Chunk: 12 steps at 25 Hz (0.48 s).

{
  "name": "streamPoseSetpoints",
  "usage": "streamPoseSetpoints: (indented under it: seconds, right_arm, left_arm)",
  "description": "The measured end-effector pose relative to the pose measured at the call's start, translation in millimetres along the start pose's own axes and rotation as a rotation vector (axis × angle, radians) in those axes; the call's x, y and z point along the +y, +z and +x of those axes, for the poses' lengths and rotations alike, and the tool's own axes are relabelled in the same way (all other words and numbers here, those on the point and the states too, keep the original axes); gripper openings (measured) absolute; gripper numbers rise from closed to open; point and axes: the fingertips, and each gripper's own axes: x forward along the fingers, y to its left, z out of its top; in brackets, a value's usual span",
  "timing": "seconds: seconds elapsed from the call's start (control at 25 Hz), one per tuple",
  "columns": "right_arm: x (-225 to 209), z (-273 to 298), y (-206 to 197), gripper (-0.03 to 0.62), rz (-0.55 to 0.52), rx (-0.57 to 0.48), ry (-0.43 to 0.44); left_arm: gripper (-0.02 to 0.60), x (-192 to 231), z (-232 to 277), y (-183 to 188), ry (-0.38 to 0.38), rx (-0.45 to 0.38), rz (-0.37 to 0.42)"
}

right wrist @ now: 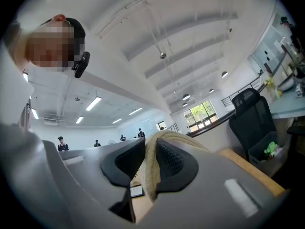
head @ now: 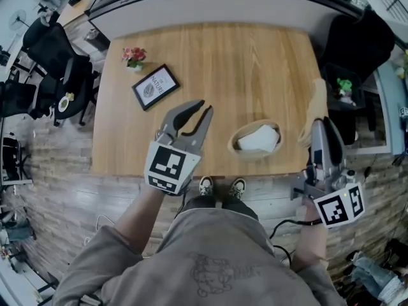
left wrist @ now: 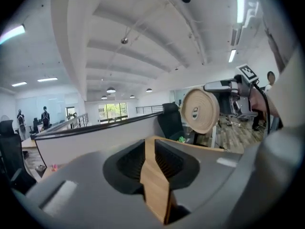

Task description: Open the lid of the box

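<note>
Holding the woven lid [head: 314, 104] by its rim, the right gripper [head: 319, 127] has its jaws closed on the wicker edge, and the right gripper view shows the braided rim pinched between the ribbed pads. The lid stands on edge in the air, above the right end of the wooden table [head: 255, 62] and well clear of the round woven box [head: 237, 134]. That box sits open near the front edge of the table with a white crumpled cloth or paper [head: 258, 139] showing inside. The left gripper [head: 205, 107] hangs above the table to the left of the box, its jaws a little apart and holding nothing; only the tabletop shows through the narrow gap. The opening itself looks essentially done, so what remains is probably parking the lid. To do that well, the pinch on the rim should stay firm while the lid is turned flat, because a thin wicker edge could pivot or slip in the pads. It should go down on bare wood to the right of the box, away from the table edge, with the jaws parting only once the lid rests. The framed picture [head: 155, 86] and small flower pot [head: 134, 57] stand far off at the left and pose no obstacle.
</note>
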Motion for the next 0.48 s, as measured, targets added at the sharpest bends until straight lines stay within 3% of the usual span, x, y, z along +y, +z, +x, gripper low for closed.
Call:
streamPoseSetpoints:
  seconds: [0.24, 0.48]
  right_arm:
    - [40.8, -2.2, 41.4, 0.081, -0.043, -0.06, 0.068]
    - [63.5, -13.1, 63.4, 0.081, -0.072, -0.1, 0.079]
  left_arm:
    - [0.061, 5.8, -28.5, 71.2, 0.035, -0.111, 0.02]
    - [0.061, 7.1, -54.4, 103.1, 0.062, -0.167, 0.072]
